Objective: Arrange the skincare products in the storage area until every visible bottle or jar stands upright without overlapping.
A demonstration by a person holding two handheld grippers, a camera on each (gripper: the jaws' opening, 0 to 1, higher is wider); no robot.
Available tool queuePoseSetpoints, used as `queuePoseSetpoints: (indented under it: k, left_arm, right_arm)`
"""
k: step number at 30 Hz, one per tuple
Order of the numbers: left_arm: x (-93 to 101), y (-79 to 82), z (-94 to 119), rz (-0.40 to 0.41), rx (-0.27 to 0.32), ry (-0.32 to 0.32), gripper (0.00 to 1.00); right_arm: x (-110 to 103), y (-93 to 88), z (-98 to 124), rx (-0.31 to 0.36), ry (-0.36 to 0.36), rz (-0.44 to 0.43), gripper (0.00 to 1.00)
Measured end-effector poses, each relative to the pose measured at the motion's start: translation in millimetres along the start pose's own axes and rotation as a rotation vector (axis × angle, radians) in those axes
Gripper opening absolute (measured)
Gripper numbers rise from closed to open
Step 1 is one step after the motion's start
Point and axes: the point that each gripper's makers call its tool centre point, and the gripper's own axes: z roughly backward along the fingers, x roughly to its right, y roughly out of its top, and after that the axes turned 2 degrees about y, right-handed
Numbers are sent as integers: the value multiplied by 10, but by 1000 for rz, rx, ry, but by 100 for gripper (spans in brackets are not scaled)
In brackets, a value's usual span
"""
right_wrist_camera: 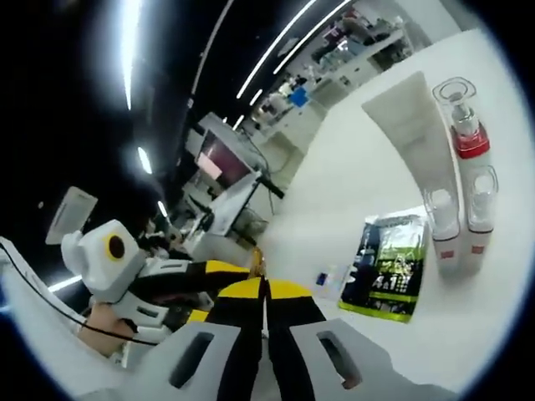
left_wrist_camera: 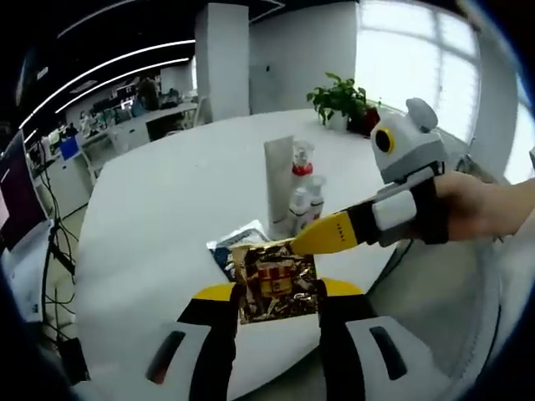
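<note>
Left tool (left_wrist_camera: pixel 276 292) grips a gold foil sachet (left_wrist_camera: pixel 276 284) above the white surface (left_wrist_camera: pixel 159 217); right tool (right_wrist_camera: pixel 266 292) is clenched, apparently pinching the sachet's edge. Tube (left_wrist_camera: pixel 279 180) and three bottles (left_wrist_camera: pixel 303 200) stand upright together. Flat packets (right_wrist_camera: pixel 389 267) lie beside them, unarranged.

The gold packet (left_wrist_camera: pixel 277 282) hides most of the sachets (left_wrist_camera: pixel 236 248) at frame centre. Bottle (left_wrist_camera: pixel 298 206) labels are too small to read. Far desks (left_wrist_camera: pixel 125 125), upper left, blur.

Tube (left_wrist_camera: pixel 278 180) upright on table (left_wrist_camera: pixel 159 217), bottles (left_wrist_camera: pixel 304 199) beside it, flat packet (right_wrist_camera: pixel 387 266) before them.
</note>
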Motion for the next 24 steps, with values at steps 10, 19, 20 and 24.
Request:
queuePoseSetpoints:
  k: [10, 19, 20, 24]
  left_arm:
    - [-142, -122, 95, 162, 32, -102, 47]
    - [-312, -278, 109, 382, 64, -217, 27]
    - [-363, -287, 116, 386, 74, -213, 25]
    - [-477, -350, 84, 407, 79, -212, 14]
  right_arm:
    - [-3, 50, 6, -24, -10, 33, 1]
    - [-141, 41, -153, -90, 26, 103, 1]
    - [-155, 38, -170, -94, 32, 106, 1]
    - [-185, 31, -246, -109, 47, 112, 1]
